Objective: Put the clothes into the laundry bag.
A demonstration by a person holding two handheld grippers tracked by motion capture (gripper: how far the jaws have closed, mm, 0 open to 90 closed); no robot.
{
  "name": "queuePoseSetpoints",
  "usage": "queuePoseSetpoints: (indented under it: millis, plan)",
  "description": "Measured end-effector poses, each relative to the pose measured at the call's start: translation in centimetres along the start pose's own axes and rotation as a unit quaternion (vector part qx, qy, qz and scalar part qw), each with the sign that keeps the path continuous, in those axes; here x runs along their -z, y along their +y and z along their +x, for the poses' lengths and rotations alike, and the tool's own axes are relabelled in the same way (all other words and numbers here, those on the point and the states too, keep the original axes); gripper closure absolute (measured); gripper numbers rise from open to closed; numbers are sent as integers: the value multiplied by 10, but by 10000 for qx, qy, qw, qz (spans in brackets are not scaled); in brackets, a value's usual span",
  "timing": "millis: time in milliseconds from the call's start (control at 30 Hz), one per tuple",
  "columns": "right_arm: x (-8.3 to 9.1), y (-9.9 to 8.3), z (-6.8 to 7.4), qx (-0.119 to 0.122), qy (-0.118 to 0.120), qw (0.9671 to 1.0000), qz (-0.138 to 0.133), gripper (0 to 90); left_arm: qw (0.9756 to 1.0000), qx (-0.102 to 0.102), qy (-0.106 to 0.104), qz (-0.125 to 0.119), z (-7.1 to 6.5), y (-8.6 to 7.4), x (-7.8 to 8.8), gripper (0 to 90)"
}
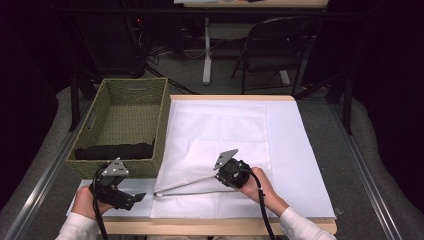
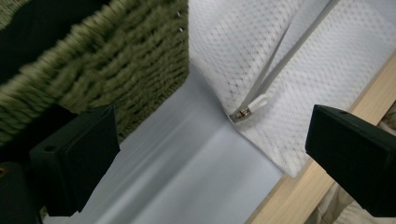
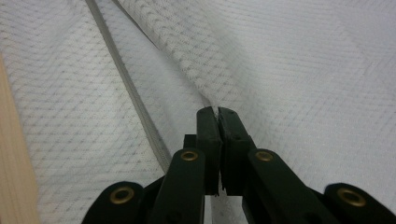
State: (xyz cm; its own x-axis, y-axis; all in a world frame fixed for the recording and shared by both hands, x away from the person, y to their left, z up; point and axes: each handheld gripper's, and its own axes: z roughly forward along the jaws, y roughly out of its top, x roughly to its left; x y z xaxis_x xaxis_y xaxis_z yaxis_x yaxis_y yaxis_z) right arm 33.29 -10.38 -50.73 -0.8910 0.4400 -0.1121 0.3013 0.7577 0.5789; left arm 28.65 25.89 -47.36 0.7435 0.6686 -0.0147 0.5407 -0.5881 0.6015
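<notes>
The right tool point(image 3: 215, 112) is clamped on a fold of the white mesh laundry bag point(image 1: 215, 132), beside its open zipper. The left tool point(image 2: 210, 154), jaws spread and empty, hovers near the zipper pull point(image 2: 247, 108) at the bag's corner, just beside the woven basket point(image 1: 125, 90) on the tabletop point(image 1: 305, 150).

A white mesh laundry bag point(image 1: 215, 135) lies flat on the white sheet covering the table, just right of the woven basket. Its grey zipper point(image 1: 187, 186) runs along the near edge and stands open, the upper lip of the mouth lifted into a shallow ridge. The small white pull tab point(image 2: 247, 108) (metal slider beside it) sits at the bag's near-left corner.
</notes>
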Motion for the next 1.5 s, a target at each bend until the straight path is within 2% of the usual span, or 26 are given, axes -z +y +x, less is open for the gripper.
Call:
queuePoseSetpoints:
  millis: [67, 100, 133, 233, 300, 367, 400, 567, 700, 733, 867, 900, 1133, 1167, 1200, 1233, 1267, 1367, 1433, 1467, 1500]
  plan:
    - [0, 0, 0, 0, -16, 10000, -5, 886, 10000, 22, -40, -12, 2, 2, 2, 33]
    - [0, 0, 0, 0, -26, 10000, -2, 886, 10000, -83, 3, 1, 6, 9, 7, 33]
    - [0, 0, 0, 0, -26, 10000, -2, 886, 10000, -83, 3, 1, 6, 9, 7, 30]
    - [-1, 1, 0, 4, -43, 10000, -8, 886, 9996, -285, 59, 39, 14, 20, 13, 27]
    - [-1, 1, 0, -9, -39, 10000, 1, 886, 9995, -312, 67, 19, 16, 22, 14, 35]
    - [-1, 1, 0, -13, -36, 10000, 14, 887, 9988, -447, 180, -71, 19, 26, 17, 48]
    - [-1, 1, 0, 4, -37, 10000, 15, 886, 9986, -511, 149, -69, 22, 30, 18, 49]
    - [-1, 0, 0, -27, -42, 10000, 35, 887, 9975, -664, 221, 60, 29, 42, 22, 29]
    - [0, 0, -2, 13, -68, 10000, -1, 887, 9969, -718, 263, 210, 35, 48, 24, 3]
    - [1, 0, -2, -10, -88, 10000, -30, 887, 9970, -707, 203, 250, 39, 52, 26, 2]
    - [2, 0, -2, -84, -94, 9999, -38, 887, 9964, -753, 241, 315, 45, 57, 29, 2]
    - [2, 0, -3, -44, -89, 9999, -43, 887, 9956, -807, 270, 397, 49, 62, 30, 2]
    - [1, -1, -3, -56, -109, 9999, -54, 887, 9953, -837, 287, 400, 63, 75, 37, 3]
    - [1, -1, -3, -41, -116, 9999, -57, 886, 9948, -875, 263, 445, 66, 79, 37, 3]
    - [2, -1, -3, -61, -128, 9999, -44, 886, 9931, -938, 390, 590, 69, 82, 34, 4]
    - [2, -1, -3, -61, -128, 9999, -44, 886, 9931, -938, 390, 590, 69, 82, 34, 5]
    - [2, 0, -2, -58, -148, 9999, -37, 887, 9912, -971, 435, 791, 72, 86, 31, 5]
    - [2, -1, -2, -56, -122, 9999, -19, 887, 9875, -1059, 514, 1049, 79, 90, 24, 6]
    - [1, 0, -2, -45, -115, 9999, -14, 887, 9870, -1075, 520, 1073, 81, 91, 22, 12]
    - [1, -1, -2, -63, -104, 9999, -9, 887, 9864, -1087, 470, 1139, 86, 92, 18, 14]
    - [1, -1, -2, -61, -105, 9999, -4, 886, 9868, -1094, 390, 1130, 88, 93, 17, 12]
